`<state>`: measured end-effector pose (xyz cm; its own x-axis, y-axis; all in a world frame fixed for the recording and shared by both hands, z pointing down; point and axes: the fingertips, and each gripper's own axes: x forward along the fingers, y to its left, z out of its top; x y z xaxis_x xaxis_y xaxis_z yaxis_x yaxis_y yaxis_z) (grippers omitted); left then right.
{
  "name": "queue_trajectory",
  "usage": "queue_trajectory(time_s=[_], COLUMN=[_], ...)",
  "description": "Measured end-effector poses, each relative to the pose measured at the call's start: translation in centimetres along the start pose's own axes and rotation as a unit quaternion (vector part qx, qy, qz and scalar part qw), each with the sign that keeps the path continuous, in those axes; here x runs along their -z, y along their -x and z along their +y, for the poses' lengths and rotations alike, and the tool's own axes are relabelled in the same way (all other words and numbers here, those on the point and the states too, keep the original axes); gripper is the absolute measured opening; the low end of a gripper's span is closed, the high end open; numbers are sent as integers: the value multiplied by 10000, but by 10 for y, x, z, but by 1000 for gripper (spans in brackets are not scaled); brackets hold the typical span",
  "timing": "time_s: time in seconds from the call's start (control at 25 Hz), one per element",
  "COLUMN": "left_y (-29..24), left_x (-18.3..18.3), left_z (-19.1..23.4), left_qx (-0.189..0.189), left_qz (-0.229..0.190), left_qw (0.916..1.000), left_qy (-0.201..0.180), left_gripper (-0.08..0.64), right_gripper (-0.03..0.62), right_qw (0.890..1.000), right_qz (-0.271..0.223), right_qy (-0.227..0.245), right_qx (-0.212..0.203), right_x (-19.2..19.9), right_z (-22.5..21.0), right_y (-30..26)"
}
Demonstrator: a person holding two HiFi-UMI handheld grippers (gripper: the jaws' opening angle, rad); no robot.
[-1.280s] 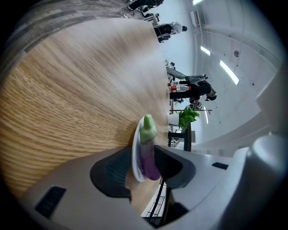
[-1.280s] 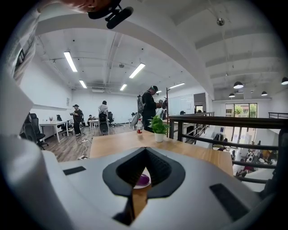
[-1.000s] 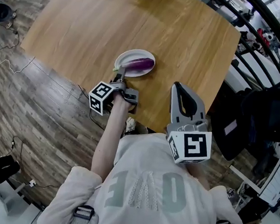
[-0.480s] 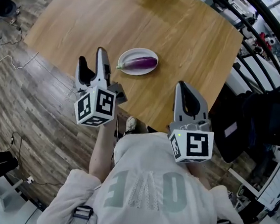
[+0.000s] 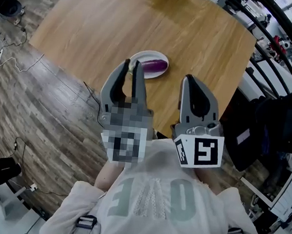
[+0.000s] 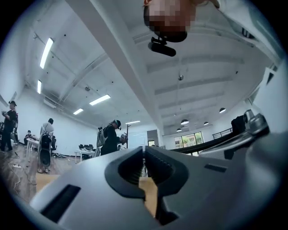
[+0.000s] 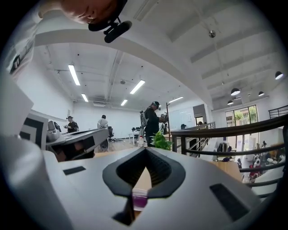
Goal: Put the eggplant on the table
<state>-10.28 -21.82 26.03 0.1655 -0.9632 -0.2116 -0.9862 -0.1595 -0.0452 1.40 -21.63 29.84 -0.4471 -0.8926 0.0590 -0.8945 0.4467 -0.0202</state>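
Bench (image 5: 103, 26): carrying the plate close to its near edge.
Left gripper (image 5: 132, 65): hovering high over the near edge of the bench, pointing roughly level toward the plate and carrying nothing.
Left fingers (image 5: 119, 82): closing toward each other, standing narrowly spread for now, with nothing between them.
Plate (image 5: 153, 77): resting on the bench, showing just past the left gripper's tips in the head view.
Eggplant (image 5: 155, 65): lying on the plate, touching neither gripper.
Right gripper (image 5: 187, 80): hanging over the near bench edge to the right of the plate, pointing level, well apart from the eggplant.
Right fingers (image 5: 209, 107): pressing together at the tips and pinching nothing; in the right gripper view, a purple patch, probably the eggplant, showing far off through the gap lower down.
Change: left gripper now standing well above the spot by the plate's near rim where it was sitting a second ago, and rolled over; eggplant and plate staying where they were.
Meaning for the task: transfer not yet made, the eggplant waiting on the plate rather than on the bare bench. Left gripper appearing to be coming away empty, so probably needing a fresh descent and a pinch on the eggplant.
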Motion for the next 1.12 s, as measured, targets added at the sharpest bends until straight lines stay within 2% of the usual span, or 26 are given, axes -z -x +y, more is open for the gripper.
queue_trajectory(time_s=[0.04, 0.16, 0.28, 0.52, 1.12], left_y=[3, 6, 6, 5, 5], left_x=[5, 14, 14, 12, 13], left_z=[-8, -25, -31, -22, -18], left_qx=[120, 495, 625, 563, 534], left_qz=[84, 269, 283, 241, 302], left_qw=[9999, 9983, 9975, 9981, 9981], left_qy=[-70, -156, -174, -17, 51], left_gripper=[8, 8, 8, 8, 8], right_gripper=[18, 18, 18, 18, 18], right_qw=[10000, 9995, 9990, 9988, 9991], right_qz=[33, 112, 142, 254, 252], right_qy=[42, 284, 430, 401, 284], right_qx=[-9, -33, -67, -109, -180], right_x=[2, 6, 8, 14, 13], right_z=[2, 6, 7, 7, 13], right_y=[1, 4, 7, 10, 8])
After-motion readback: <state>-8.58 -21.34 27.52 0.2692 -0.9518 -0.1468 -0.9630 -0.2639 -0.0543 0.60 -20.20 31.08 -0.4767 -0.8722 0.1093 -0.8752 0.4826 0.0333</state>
